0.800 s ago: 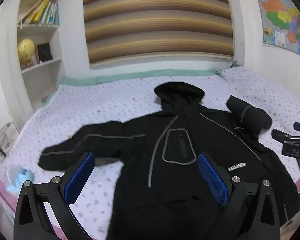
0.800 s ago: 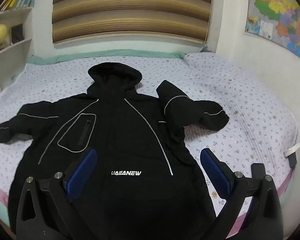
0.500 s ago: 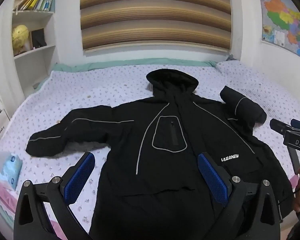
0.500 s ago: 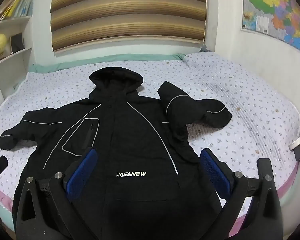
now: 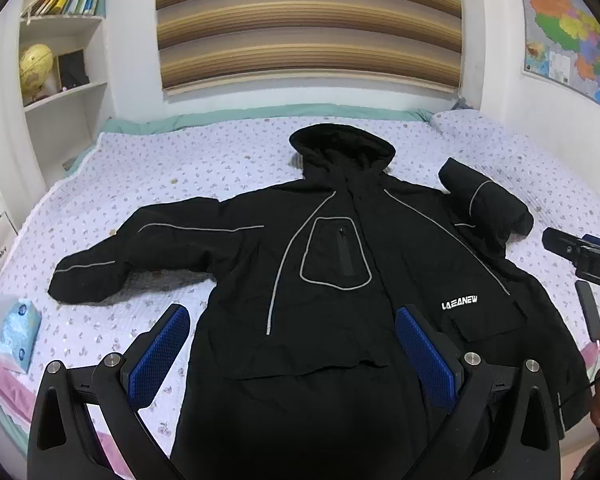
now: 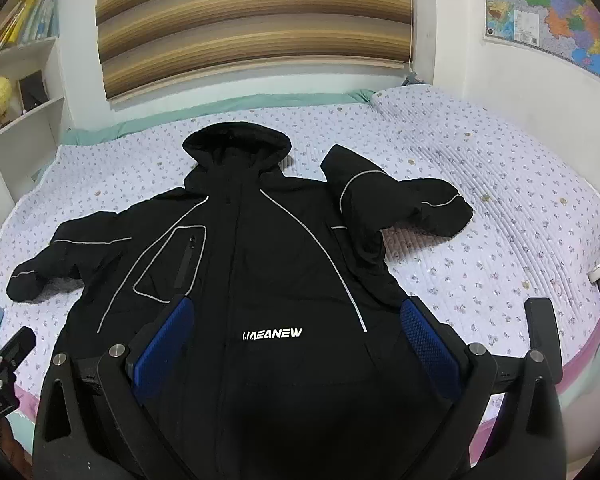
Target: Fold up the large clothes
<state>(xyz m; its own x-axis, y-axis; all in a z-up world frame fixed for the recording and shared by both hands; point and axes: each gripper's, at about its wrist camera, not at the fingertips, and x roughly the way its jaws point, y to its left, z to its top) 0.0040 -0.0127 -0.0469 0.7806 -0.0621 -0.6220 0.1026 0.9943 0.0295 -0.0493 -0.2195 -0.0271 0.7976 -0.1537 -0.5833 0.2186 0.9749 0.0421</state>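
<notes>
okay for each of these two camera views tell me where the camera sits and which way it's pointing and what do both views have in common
Left wrist: on the left gripper, above the bed's near edge, facing the window wall over the black jacket; its own open blue-padded fingers show, the right gripper at the right edge.
Right wrist: on the right gripper, further right, same heading; its own open fingers show, the left gripper at the lower left.
Shared: jacket, bed, striped blind.

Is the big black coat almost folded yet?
Not yet, only laid out. Done: the black coat lies spread front-up on the bed, hood at the top. In hand: nothing; the left tongs and right tongs are open above it. Left: both sleeves, one stretched out, one bent, and the body.
</notes>
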